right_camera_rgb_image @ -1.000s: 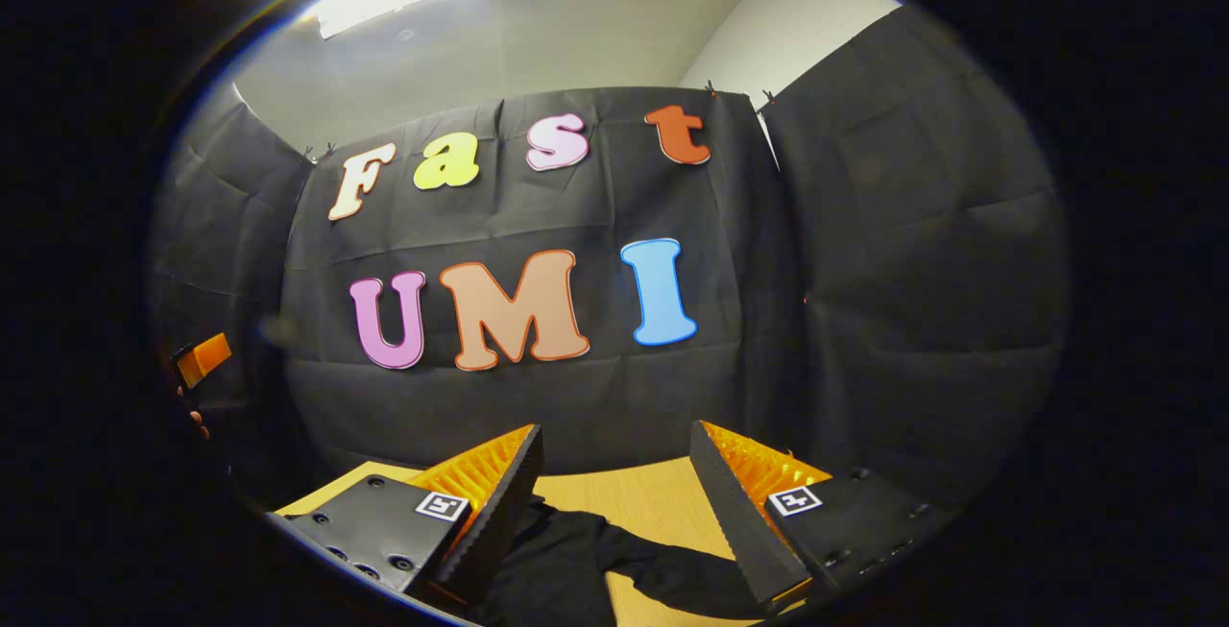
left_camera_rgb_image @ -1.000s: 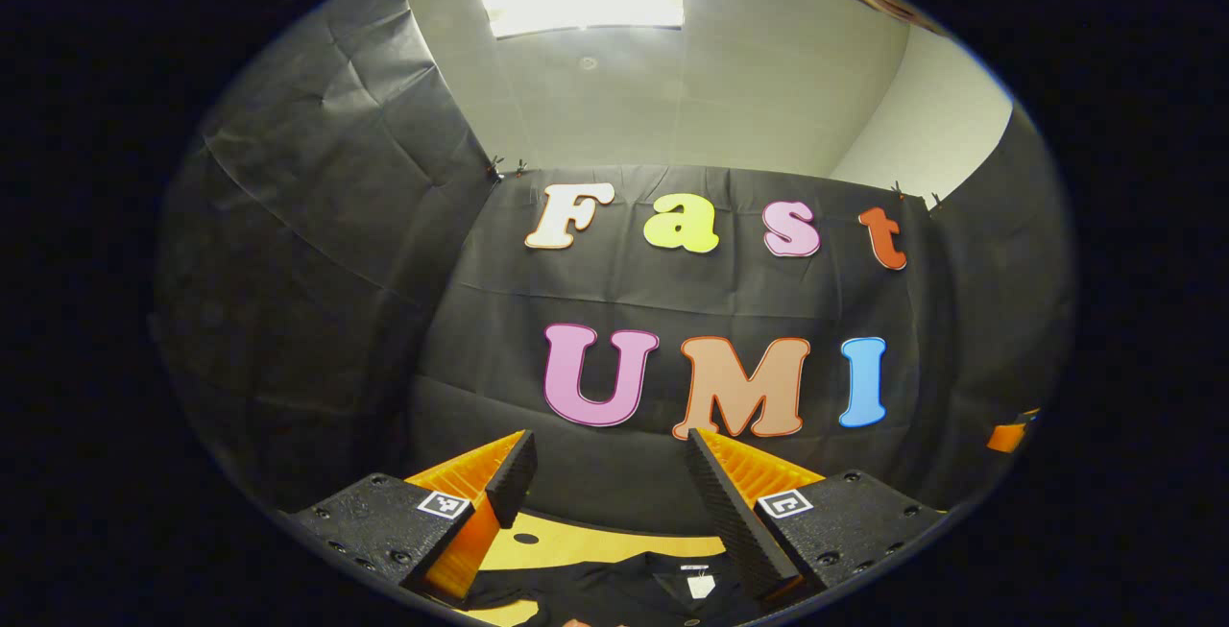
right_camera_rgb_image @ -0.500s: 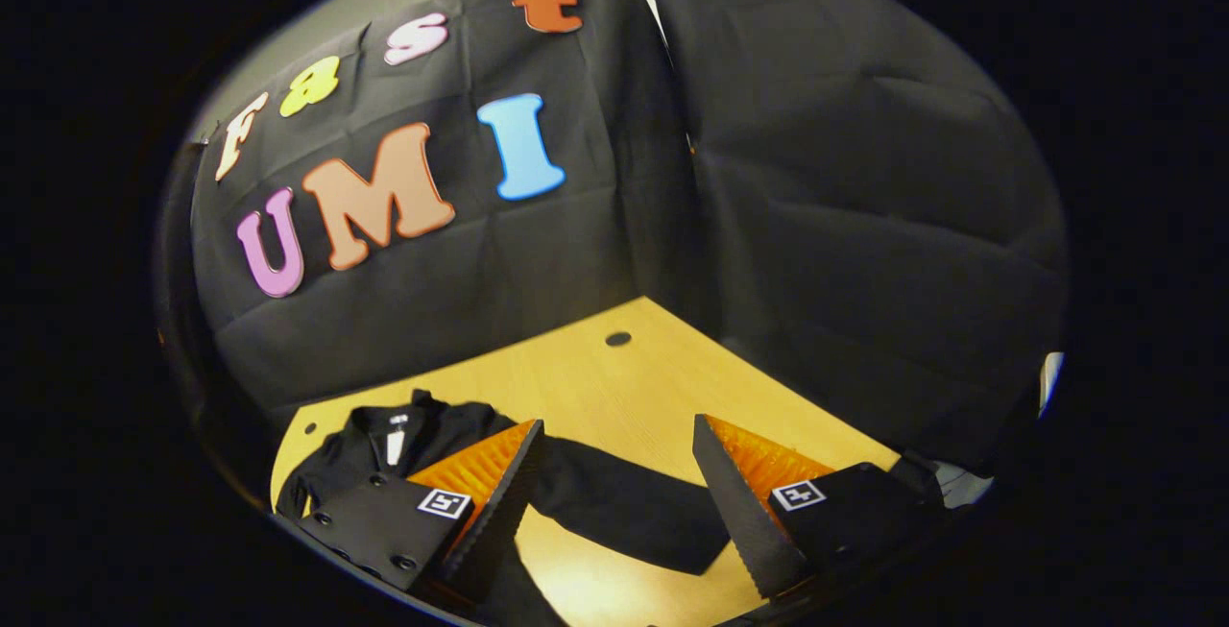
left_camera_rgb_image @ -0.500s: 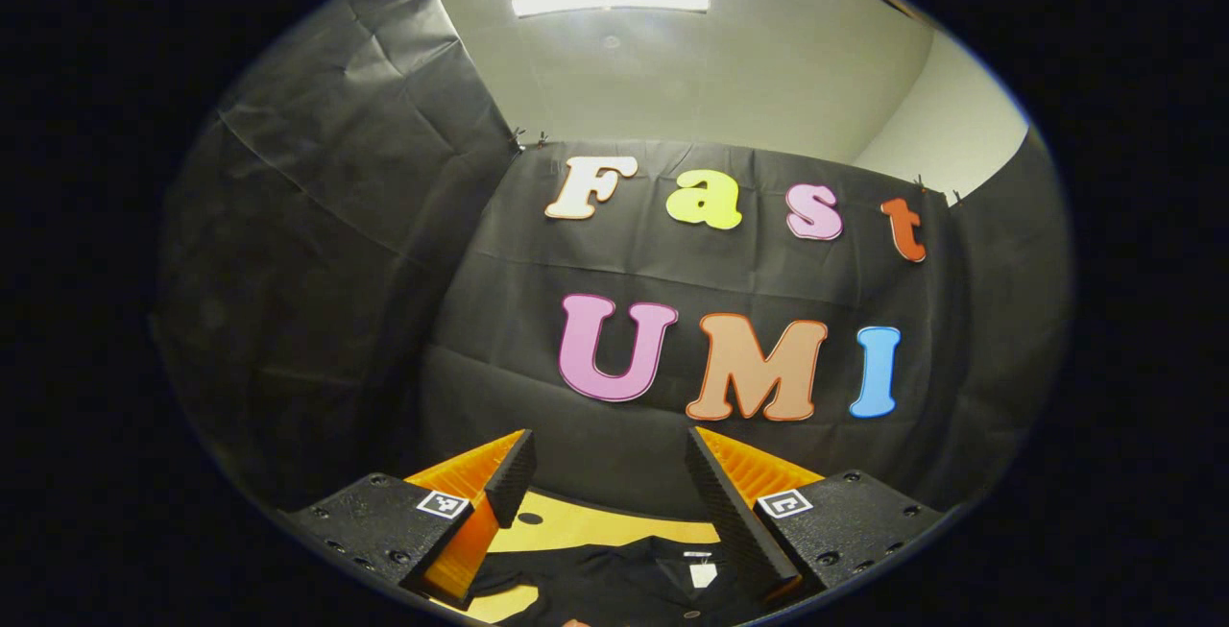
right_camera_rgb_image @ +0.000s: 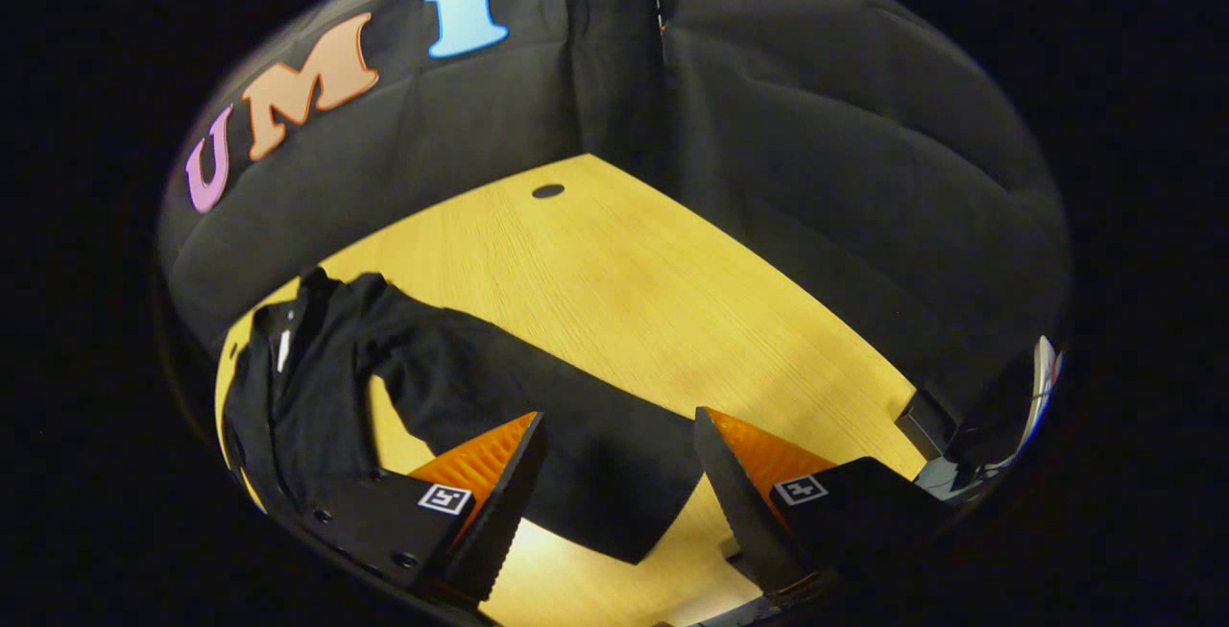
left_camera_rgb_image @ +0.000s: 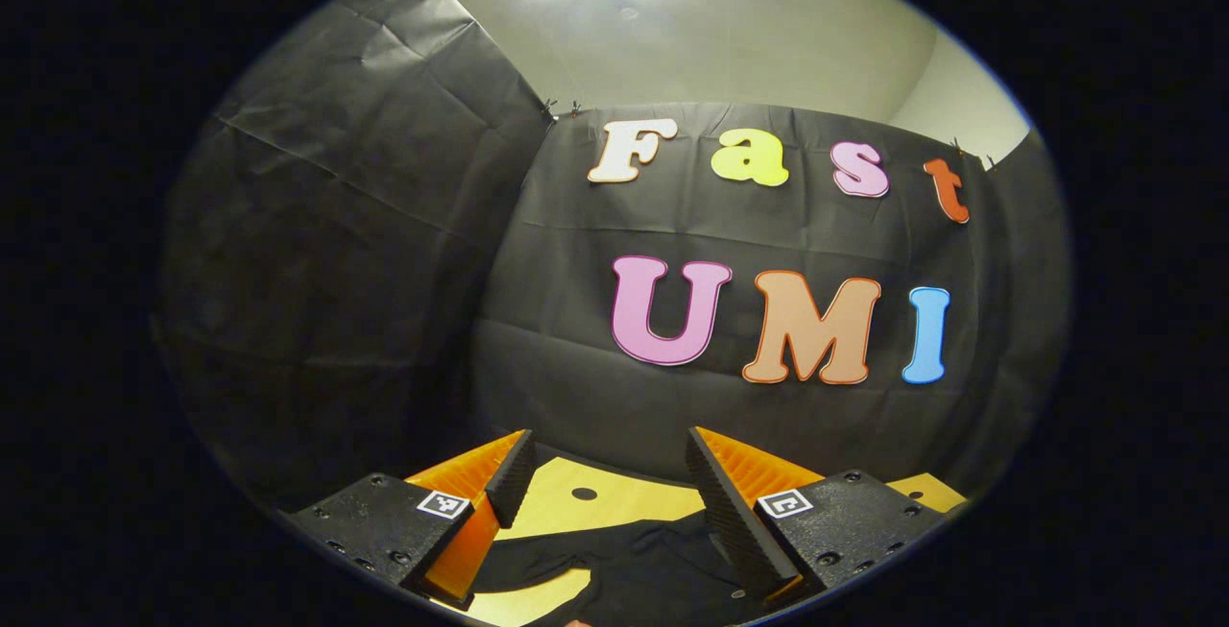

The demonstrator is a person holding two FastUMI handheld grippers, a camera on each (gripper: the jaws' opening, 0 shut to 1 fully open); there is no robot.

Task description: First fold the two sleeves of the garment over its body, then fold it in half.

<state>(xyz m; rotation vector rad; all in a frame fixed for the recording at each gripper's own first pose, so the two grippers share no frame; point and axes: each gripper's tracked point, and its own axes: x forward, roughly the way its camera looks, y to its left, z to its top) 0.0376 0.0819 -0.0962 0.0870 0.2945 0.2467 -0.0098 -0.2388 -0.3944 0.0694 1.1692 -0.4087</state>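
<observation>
A black garment (right_camera_rgb_image: 317, 397) with a collar and a small white tag lies spread on the yellow wooden table (right_camera_rgb_image: 614, 281). One long sleeve (right_camera_rgb_image: 538, 416) stretches out from its body toward the right gripper. My right gripper (right_camera_rgb_image: 614, 473) stands open above that sleeve's cuff end, with nothing between its fingers. In the left gripper view the garment (left_camera_rgb_image: 634, 569) shows low down, with a sleeve running left. My left gripper (left_camera_rgb_image: 605, 497) is open above it, holding nothing.
Black cloth walls close the booth behind and to both sides of the table. A small dark hole (right_camera_rgb_image: 548, 191) marks the tabletop near the far corner; another hole (left_camera_rgb_image: 584, 494) shows in the left gripper view. Some equipment (right_camera_rgb_image: 970, 454) stands beyond the table's right edge.
The right gripper has tipped down strongly, bringing the table and the outstretched sleeve into view beneath it. The left gripper has turned a little left and down. Both stayed open.
</observation>
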